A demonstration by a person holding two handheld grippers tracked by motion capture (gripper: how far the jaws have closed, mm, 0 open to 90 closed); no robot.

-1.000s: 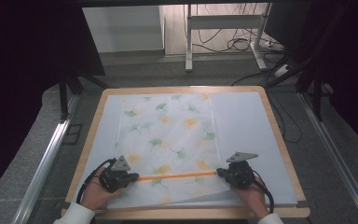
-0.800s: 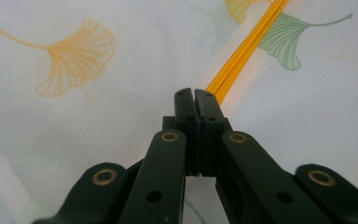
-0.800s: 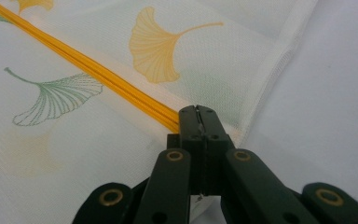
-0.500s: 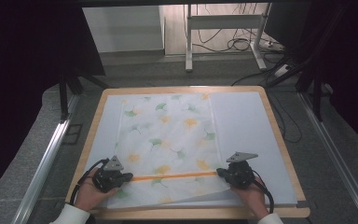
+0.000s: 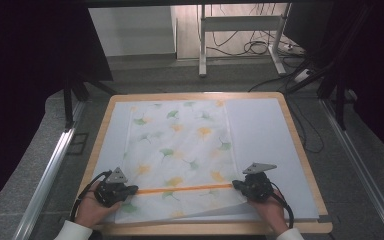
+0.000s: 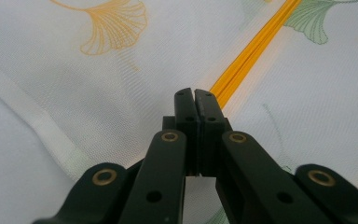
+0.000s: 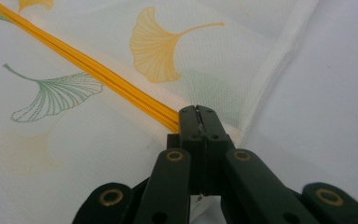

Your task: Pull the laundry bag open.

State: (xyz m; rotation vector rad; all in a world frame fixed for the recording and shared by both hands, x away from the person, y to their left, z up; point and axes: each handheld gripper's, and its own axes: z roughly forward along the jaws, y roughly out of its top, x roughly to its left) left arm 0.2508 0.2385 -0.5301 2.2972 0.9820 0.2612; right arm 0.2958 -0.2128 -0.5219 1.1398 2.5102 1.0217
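Dim room with cables on the floor at 12 o'clock, and a wood-edged tabletop under a pale sheet. On it lies a white cloth printed with ginkgo leaves, an orange stripe running across its near end. The left hand-held gripper sits at 7 o'clock, jaws pressed together, pinching the cloth right at the stripe's end. The right hand-held gripper at 5 o'clock does the same on the other edge, clamped tight.
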